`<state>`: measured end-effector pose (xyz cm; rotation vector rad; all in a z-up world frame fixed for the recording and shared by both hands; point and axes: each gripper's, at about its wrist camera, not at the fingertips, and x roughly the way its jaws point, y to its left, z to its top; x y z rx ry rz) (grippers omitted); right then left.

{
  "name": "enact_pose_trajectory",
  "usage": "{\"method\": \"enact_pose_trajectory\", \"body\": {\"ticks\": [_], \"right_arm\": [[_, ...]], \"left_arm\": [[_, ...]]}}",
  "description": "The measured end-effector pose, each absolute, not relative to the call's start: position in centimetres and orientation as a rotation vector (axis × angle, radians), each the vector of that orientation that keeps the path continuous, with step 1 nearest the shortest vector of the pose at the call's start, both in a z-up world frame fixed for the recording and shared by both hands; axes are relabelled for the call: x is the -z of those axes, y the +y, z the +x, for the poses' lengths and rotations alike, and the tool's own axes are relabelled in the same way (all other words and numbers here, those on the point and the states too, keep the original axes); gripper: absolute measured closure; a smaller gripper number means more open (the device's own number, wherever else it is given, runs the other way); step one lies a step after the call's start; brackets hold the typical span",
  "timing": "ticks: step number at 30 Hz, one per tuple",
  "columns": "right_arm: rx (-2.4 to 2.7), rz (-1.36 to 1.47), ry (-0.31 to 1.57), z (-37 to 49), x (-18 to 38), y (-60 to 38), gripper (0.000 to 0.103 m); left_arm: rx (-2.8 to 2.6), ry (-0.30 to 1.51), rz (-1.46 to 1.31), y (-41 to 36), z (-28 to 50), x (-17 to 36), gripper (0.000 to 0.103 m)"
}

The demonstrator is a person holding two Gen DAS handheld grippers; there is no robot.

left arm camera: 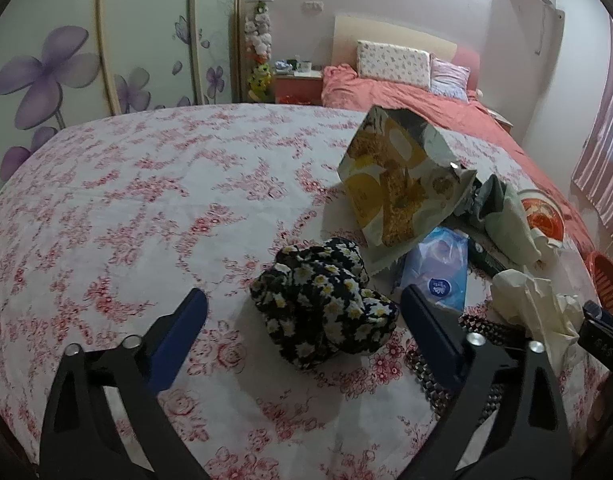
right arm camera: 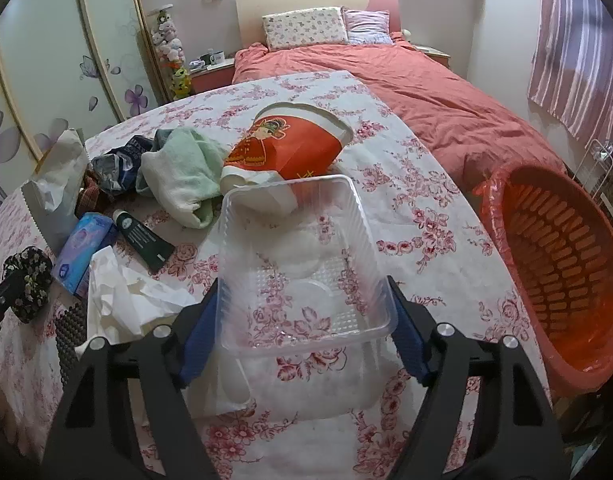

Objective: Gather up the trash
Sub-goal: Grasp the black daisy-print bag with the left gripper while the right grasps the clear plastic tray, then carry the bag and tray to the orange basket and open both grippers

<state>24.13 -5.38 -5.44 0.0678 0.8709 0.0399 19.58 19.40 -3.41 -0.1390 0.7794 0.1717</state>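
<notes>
Here, on the bench (left arm camera: 106, 208) covered with a white cloth printed in pink roses, the left gripper (left arm camera: 302, 318) hovered with its blue-padded fingers (left arm camera: 178, 344) spread wide and holding nothing. Between those fingers, but not touching them, lay a bunched black fabric piece with white daisies (left arm camera: 326, 304). Just behind it a yellow-and-white printed snack bag (left arm camera: 394, 184) stood tilted, its torn top open, and a light blue tissue pack (left arm camera: 438, 272) lay beside its lower edge. Further right sat a rolled pale green towel (left arm camera: 506, 220) and a crumpled white tissue (left arm camera: 534, 304).

In the right wrist view, the same crumpled white tissue (right arm camera: 122, 300) lay at the left, near a dark green tube (right arm camera: 144, 242) and the green towel (right arm camera: 182, 176). At the centre, the right gripper (right arm camera: 306, 320) had its blue fingers (right arm camera: 200, 340) pressed against the two sides of a clear rectangular plastic tray (right arm camera: 302, 264), gripping it at its near end; whether the tray rested on the cloth or was lifted could not be told. Beyond the tray a red paper cup with a cartoon figure (right arm camera: 290, 148) lay on its side. At the far right, beside the bench edge, stood a red slatted plastic basket lined with a red bag (right arm camera: 562, 256).
</notes>
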Motion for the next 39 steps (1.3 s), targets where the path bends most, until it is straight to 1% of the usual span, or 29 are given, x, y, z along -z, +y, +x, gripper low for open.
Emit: {"method": "enact_pose_trajectory", "body": {"ticks": [2, 7, 9, 11, 12, 14, 15, 18, 28, 35, 39], "right_arm": [[-0.044, 0.066, 0.859, 23.8, 5.2, -5.4, 0.030], [-0.046, 0.069, 0.840, 23.4, 4.9, -5.6, 0.030], [-0.047, 0.070, 0.842, 23.4, 4.9, -5.7, 0.030], [-0.051, 0.073, 0.841, 23.2, 4.9, -5.8, 0.031], [-0.052, 0.074, 0.839, 23.1, 4.8, -5.9, 0.031], [-0.054, 0.075, 0.832, 22.9, 4.6, -5.9, 0.031], [-0.055, 0.076, 0.827, 22.8, 4.5, -6.0, 0.031], [-0.058, 0.078, 0.812, 22.4, 3.9, -6.1, 0.031], [-0.054, 0.101, 0.744, 20.4, 1.3, -7.8, 0.031], [-0.001, 0.135, 0.700, 18.6, -0.2, -11.4, 0.030], [0.057, 0.164, 0.680, 17.8, -0.9, -15.2, 0.030]], "left_arm": [[-0.161, 0.786, -0.151, 19.5, 19.8, 3.5, 0.017], [-0.136, 0.812, -0.170, 19.5, 20.5, 4.1, 0.027], [-0.125, 0.839, -0.179, 19.5, 20.8, 4.6, 0.036], [-0.107, 0.861, -0.195, 19.7, 21.1, 5.0, 0.053], [-0.098, 0.864, -0.205, 19.8, 21.0, 5.0, 0.057], [-0.084, 0.855, -0.214, 20.0, 20.8, 4.9, 0.071], [-0.072, 0.852, -0.221, 20.1, 20.6, 4.7, 0.073], [-0.061, 0.833, -0.219, 20.1, 20.3, 4.0, 0.076], [-0.009, 0.787, -0.218, 19.0, 19.1, 0.2, 0.076], [0.128, 0.723, -0.148, 13.1, 18.2, -3.6, 0.076], [0.217, 0.712, -0.127, 9.0, 18.6, -4.4, 0.076]]}}
